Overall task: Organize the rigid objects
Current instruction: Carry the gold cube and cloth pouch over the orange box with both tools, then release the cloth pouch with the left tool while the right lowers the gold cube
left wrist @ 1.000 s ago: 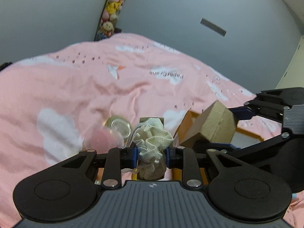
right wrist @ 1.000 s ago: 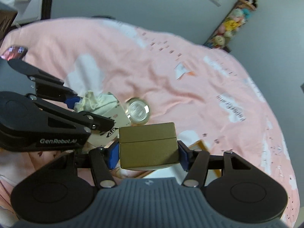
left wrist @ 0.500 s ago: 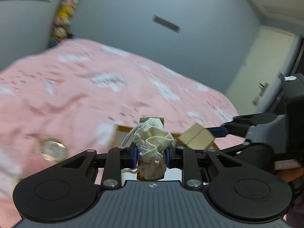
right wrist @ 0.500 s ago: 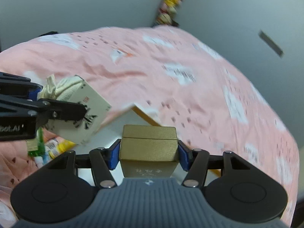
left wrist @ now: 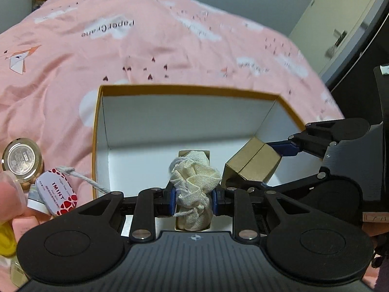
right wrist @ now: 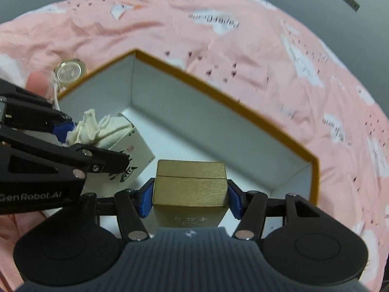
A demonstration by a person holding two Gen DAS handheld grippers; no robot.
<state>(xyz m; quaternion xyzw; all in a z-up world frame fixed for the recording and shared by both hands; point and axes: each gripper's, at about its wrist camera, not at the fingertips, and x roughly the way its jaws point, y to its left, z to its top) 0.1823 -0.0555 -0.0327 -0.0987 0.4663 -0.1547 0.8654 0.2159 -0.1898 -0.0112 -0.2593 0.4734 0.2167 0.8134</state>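
**Observer:** While both grippers hang over the open box, note the holds. Left gripper: blue pads pressed in on either side of a small cream carton with a cloth pouch bunched over its top. Jaws narrow, clamped on that bundle.

**Recorder:** And the right one?

**Observer:** Right gripper: clamped on a gold box, brushed finish, a seam line across its upper part. Pads flat against its two side faces. In the left wrist view the same gold box shows tilted, just right of the pouch bundle and apart from it.

**Recorder:** Where do the two loads sit relative to the open box?

**Observer:** Both are inside its outline, above the white floor. Whether either touches the floor, cannot tell. Open box has white inner walls and an orange-brown rim; it lies on a pink bedspread printed with white clouds and small dark birds.

**Recorder:** The carton under the pouch, any markings?

**Observer:** From the right wrist view the carton shows a pale face with dark characters and a small red stamp; too blurred to read.

**Recorder:** Anything outside the box?

**Observer:** Left of it on the bedspread: a round gold-rimmed tin, a white and red mint tin marked IMINT, a grey cord trailing toward the box wall. A blurred fingertip at the left edge.
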